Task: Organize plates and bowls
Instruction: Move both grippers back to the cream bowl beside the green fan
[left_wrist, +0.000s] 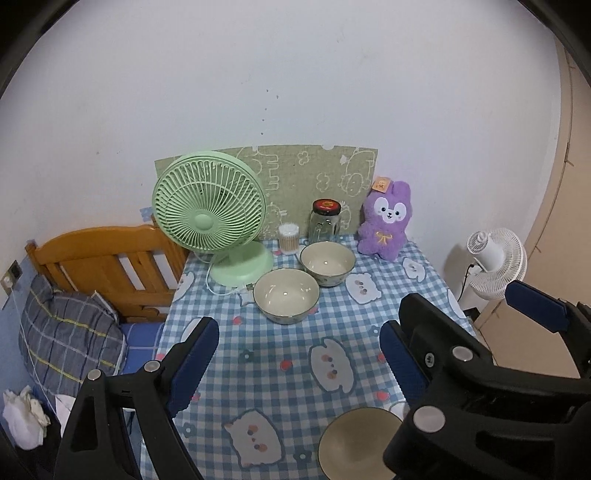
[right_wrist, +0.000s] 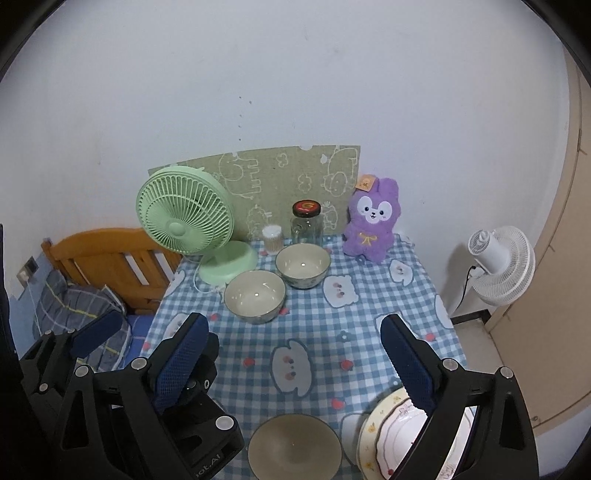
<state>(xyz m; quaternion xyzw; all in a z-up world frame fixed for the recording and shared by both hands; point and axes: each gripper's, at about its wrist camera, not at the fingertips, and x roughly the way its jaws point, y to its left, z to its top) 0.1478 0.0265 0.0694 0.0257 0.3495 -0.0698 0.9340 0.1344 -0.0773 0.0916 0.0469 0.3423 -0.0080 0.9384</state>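
Two cream bowls stand side by side at the far middle of the checked table, one nearer (left_wrist: 286, 295) (right_wrist: 255, 295) and one behind it (left_wrist: 328, 264) (right_wrist: 303, 266). A third bowl (left_wrist: 360, 443) (right_wrist: 293, 446) sits close to the front edge. Right of it lies a floral-rimmed plate (right_wrist: 384, 432), partly hidden by my right gripper's finger. My left gripper (left_wrist: 299, 350) (right_wrist: 151, 343) hangs open above the table with nothing between its pads. Beside it on the right, my right gripper (right_wrist: 295, 354) (left_wrist: 487, 314) is also open and holds nothing.
A green desk fan (left_wrist: 208, 218) stands at the back left, with a swab pot (left_wrist: 288, 238), a red-lidded glass jar (left_wrist: 325, 221) and a purple plush (left_wrist: 384, 225) along the wall. A wooden bed frame (left_wrist: 110, 266) borders the left; a white floor fan (left_wrist: 495, 262) stands right.
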